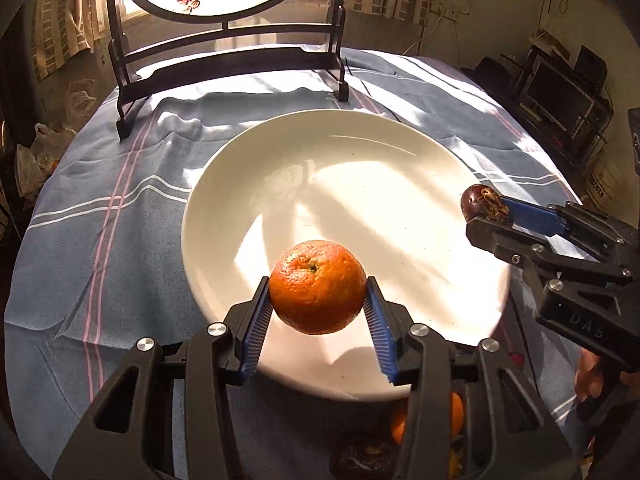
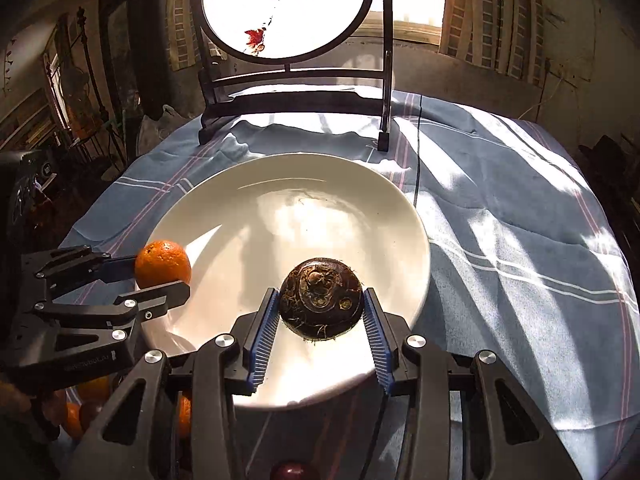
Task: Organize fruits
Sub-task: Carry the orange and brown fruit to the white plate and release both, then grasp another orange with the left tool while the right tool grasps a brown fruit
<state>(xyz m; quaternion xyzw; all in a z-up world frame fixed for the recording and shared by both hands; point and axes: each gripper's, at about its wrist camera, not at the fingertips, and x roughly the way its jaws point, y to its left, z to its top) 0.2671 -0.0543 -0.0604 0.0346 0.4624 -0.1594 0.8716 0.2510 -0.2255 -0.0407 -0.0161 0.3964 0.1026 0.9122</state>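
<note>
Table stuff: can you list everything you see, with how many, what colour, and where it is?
orange: one, orange, held above the plate's near left part.
water chestnut: one, dark brown, held above the plate's near right part.
plate: one, white, middle of the table, nothing lying on it.
tablecloth: one, blue with white and pink stripes, covering the table.
round painted screen: one, white in a dark stand, far edge.
more fruit: several, orange and dark, near edge, mostly hidden.
left gripper: shut on orange.
right gripper: shut on water chestnut.
</note>
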